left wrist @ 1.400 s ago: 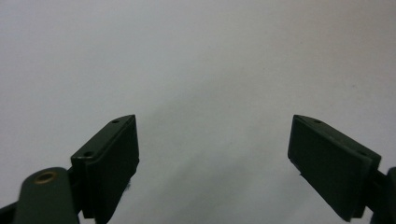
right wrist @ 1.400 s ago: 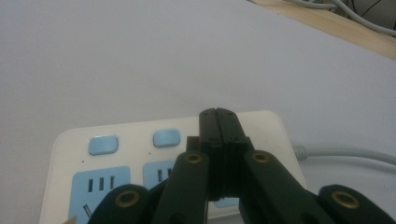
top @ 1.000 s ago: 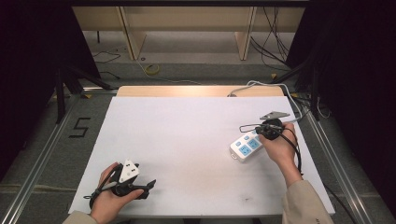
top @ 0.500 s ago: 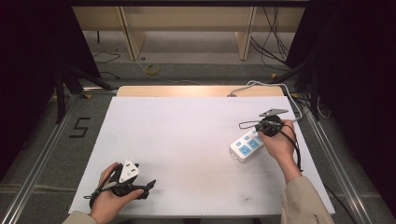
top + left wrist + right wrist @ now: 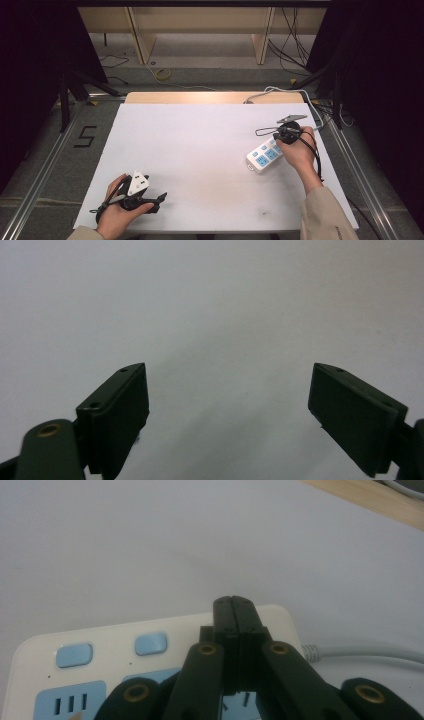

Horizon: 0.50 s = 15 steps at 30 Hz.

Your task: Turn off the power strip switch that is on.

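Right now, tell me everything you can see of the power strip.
The power strip is a white, plastic-looking block with light blue socket faces and two light blue buttons near its cord end. It lies flat and slanted on the white table, near the right edge. Its pale cord runs off toward the far edge. The right hand-held gripper, jaws closed, is over it.

The left gripper lay low at the near left, held in the left hand, its jaws spread wide apart. The right gripper was farther out on the right, gripped by the right hand, jaws pressed together with no gap.
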### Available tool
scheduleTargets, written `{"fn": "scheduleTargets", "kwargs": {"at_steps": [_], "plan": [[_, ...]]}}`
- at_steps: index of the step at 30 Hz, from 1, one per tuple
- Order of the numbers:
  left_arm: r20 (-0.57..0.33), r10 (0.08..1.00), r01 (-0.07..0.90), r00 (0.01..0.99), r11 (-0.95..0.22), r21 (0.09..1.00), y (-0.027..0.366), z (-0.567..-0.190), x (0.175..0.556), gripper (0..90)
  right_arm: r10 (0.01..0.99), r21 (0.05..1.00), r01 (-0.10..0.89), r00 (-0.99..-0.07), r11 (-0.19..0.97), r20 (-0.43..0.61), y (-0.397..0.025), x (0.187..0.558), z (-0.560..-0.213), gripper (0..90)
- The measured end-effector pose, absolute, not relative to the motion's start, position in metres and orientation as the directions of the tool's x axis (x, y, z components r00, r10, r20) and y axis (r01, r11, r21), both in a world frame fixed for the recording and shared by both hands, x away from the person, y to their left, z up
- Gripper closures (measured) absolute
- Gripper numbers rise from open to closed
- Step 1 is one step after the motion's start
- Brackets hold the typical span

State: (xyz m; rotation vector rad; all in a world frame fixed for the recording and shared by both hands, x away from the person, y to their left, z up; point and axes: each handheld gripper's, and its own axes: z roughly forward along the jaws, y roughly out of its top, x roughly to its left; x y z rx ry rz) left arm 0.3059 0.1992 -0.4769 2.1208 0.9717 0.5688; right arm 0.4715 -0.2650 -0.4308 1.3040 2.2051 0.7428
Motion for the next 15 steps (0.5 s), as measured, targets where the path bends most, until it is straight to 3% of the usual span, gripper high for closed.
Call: {"fn": "scheduleTargets", "kwargs": {"at_steps": [15], "plan": [[0.091,0.78,0.461,0.619,-0.455,0.762,0.1992,-0.4769,0.3059,16.2,0.89,0.628,0.662,-0.442,0.409,-0.114,-0.2635,0.4793,-0.4303,90.0]]}}
